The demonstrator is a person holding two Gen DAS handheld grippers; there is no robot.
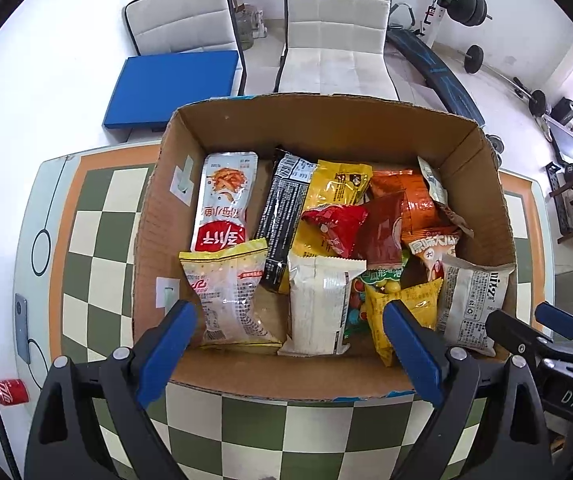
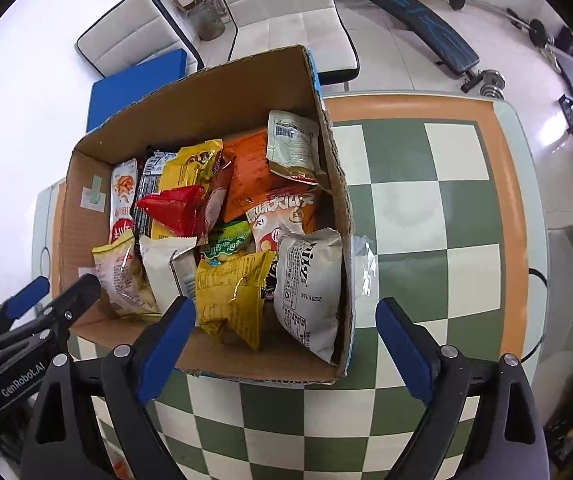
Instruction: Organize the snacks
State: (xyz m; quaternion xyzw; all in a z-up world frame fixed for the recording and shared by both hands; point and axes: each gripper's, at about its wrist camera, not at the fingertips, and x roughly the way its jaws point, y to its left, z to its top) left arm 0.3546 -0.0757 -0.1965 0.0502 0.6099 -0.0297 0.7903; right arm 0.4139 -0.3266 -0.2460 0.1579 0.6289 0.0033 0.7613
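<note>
Left gripper (image 1: 288, 320): pointing steeply down over the box's near edge, jaws wide, gripping nothing
Right gripper (image 2: 286, 320): likewise, jaws spread across the box's right wall, empty
Snack packets (image 1: 318, 240): inside the cardboard box (image 1: 326, 128)
Checkered table (image 2: 426, 208): carries the box; white chairs (image 1: 338, 24) behind

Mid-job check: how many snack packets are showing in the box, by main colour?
White or pale packets: 5
Yellow packets: 2
Red or maroon packets: 2
Orange packets: 2
Black packet: 1
Green packet: 1
Total: 13 showing in the box; more may lie underneath.
</note>
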